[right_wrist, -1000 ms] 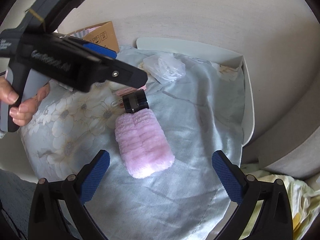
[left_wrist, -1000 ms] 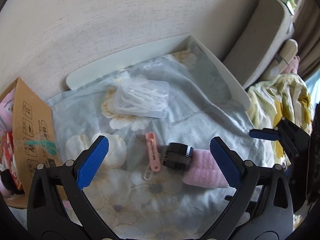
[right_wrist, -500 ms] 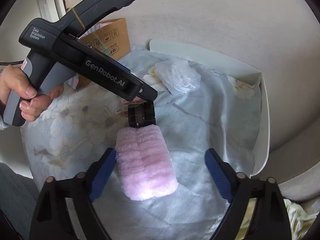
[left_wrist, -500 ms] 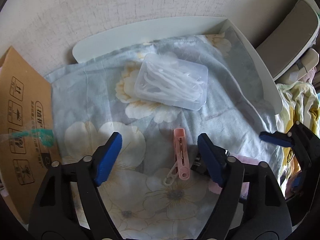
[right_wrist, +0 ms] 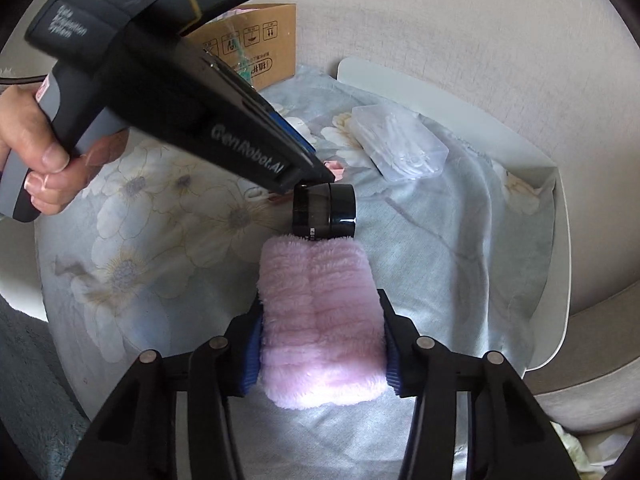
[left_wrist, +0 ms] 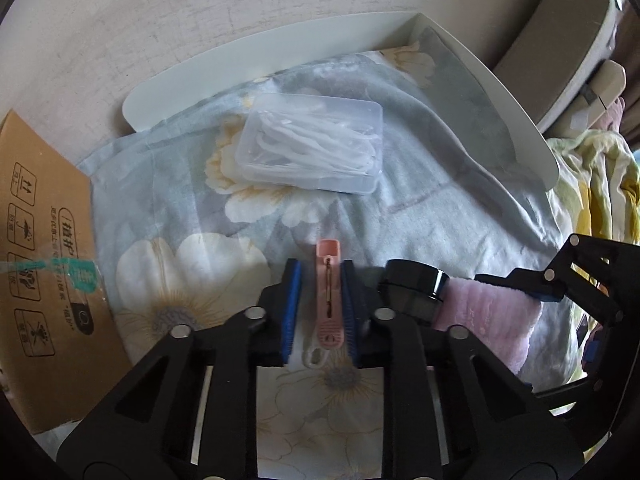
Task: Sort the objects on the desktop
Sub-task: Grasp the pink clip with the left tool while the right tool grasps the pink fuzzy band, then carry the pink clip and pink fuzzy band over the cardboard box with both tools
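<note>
Floral cloth [left_wrist: 440, 208]: left tongs [left_wrist: 320, 308] pinch clip [left_wrist: 329, 296], right tongs [right_wrist: 320, 354] squeeze towel [right_wrist: 320, 320].

Left gripper [right_wrist: 316, 168] body hides most of the pink clip [right_wrist: 335, 168]. Cardboard box [left_wrist: 44, 264] is cut off at the frame edge.

A pink clip [left_wrist: 329, 294], a fluffy pink cloth [right_wrist: 320, 320], a black jar [right_wrist: 324, 210] and a flowery blue sheet [left_wrist: 420, 216] are seen.
</note>
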